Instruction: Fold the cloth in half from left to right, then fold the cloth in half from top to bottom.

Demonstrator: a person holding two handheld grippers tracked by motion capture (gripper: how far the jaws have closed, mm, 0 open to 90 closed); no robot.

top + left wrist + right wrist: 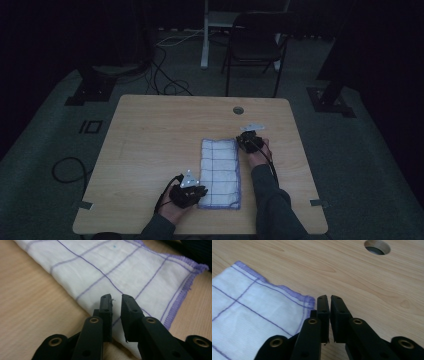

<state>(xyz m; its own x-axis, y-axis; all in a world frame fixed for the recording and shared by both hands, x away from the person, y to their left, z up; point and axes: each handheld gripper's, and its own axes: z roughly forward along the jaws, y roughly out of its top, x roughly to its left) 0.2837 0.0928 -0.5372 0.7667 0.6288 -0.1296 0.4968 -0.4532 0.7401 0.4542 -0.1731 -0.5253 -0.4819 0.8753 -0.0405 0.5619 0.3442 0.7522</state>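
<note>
A folded white cloth [220, 172] with purple grid lines and a purple hem lies on the wooden table [150, 145], right of centre. My left gripper [199, 192] sits at the cloth's near left edge. In the left gripper view its jaws [116, 296] hover just over the cloth [120, 267] with a narrow gap and nothing between them. My right gripper [245, 137] is at the cloth's far right corner. In the right gripper view its jaws [329, 297] are shut, just right of the hemmed corner [308, 300], over bare wood.
A round cable hole [238, 110] [377, 246] is in the table beyond the right gripper. A dark chair [252, 45] and a white desk leg [205, 35] stand behind the table, with cables [165, 75] on the floor.
</note>
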